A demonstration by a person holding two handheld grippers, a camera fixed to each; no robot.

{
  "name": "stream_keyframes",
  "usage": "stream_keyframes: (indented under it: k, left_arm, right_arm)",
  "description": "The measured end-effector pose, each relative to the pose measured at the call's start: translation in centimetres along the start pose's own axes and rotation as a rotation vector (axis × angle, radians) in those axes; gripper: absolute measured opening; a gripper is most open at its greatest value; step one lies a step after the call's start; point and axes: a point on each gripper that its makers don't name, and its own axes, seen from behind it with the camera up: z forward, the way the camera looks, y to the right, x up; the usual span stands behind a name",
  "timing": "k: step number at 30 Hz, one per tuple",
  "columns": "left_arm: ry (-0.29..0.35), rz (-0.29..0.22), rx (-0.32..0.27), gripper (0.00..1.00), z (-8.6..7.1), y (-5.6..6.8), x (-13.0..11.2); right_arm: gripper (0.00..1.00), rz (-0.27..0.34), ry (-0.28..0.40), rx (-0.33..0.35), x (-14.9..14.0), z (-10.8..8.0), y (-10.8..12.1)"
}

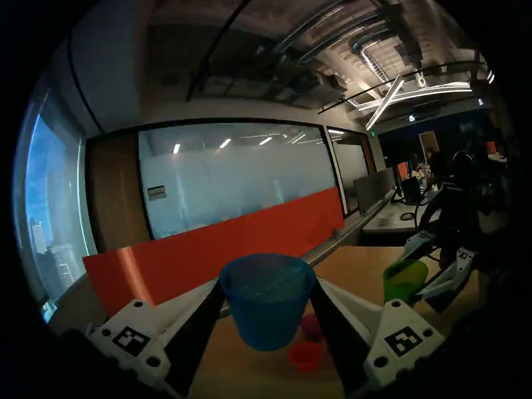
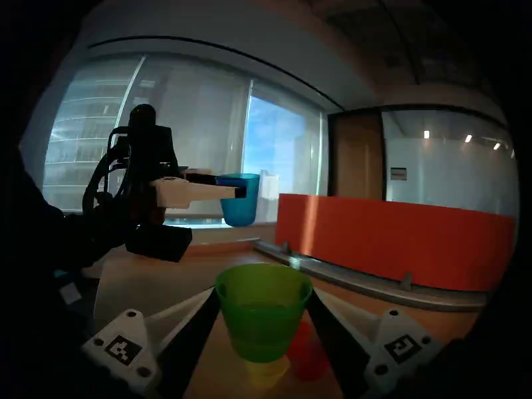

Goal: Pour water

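Blue cup, see-through tapered plastic, is upright and pinched in the fingers of the left gripper, up over the wooden table; can't tell what's inside. Small red cup sits on the table below. Farther off, right gripper clamps a green cup.

Plastics: blue cup, translucent, smooth, faintly speckled wall; green cup, translucent, smooth, slight gloss at the rim; small red cup, opaque, smooth; left gripper, white matt plastic fingers with black inner faces and flat printed tags; right gripper, the same white matt plastic; table shows a wood-look top, smooth, satin; partition, orange panel, matt and even; wall pane, frosted glass; rail, grey metal with a dull sheen; ceiling ducts, bare metal.
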Motion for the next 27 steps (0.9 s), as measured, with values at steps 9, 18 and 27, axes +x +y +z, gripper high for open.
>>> stream_keyframes:
  k: [9, 18, 27]
  left_arm:
    - [-0.037, -0.002, -0.013, 0.86, -0.2, 0.0, -1.5]
    - [-0.115, -0.002, -0.014, 0.86, -0.3, 0.0, -5.3]
    - [-0.167, -0.022, -0.02, 0.86, -0.6, 0.3, -8.2]
  right_arm:
    - [0.91, 0.001, -0.021, -0.011, -0.1, -0.5, 0.3]
    - [0.91, 0.019, -0.047, -0.052, -0.4, -1.7, 1.8]
    - [0.91, 0.017, -0.079, -0.087, -1.1, -3.0, 3.2]
